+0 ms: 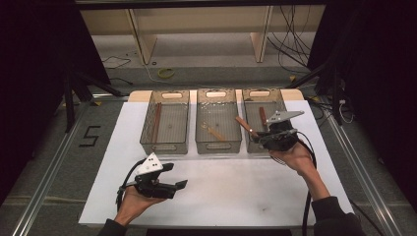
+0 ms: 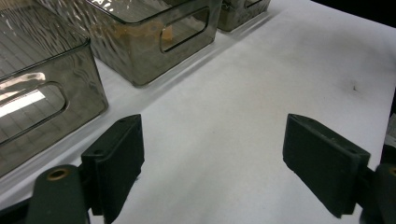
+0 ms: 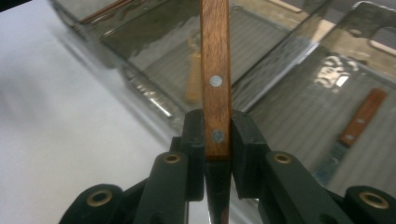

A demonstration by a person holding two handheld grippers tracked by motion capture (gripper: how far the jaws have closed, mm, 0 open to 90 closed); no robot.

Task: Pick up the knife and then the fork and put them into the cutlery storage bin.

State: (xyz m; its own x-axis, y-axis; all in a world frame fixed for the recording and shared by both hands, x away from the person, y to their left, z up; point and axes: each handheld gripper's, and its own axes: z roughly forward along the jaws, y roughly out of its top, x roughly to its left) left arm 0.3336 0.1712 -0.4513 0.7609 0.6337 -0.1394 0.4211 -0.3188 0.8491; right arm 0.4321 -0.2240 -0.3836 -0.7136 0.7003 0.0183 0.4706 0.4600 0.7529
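This looks like a lab. A table (image 1: pixel 216 196) with a white cover stands between black curtains (image 1: pixel 29 73). Loose cables (image 1: pixel 295 44) lie on the floor behind it, and metal rails (image 1: pixel 49 172) run along both sides.

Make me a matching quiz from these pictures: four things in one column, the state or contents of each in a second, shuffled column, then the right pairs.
Column one:
1. left gripper
2. right gripper
3. left bin
4. right bin

Column two:
a. shut on the wooden handle of a knife
b. a long thin brown stick lies inside
c. fingers wide open, nothing between them
d. a second knife lies inside

Pairs: 1-c; 2-a; 3-b; 4-d
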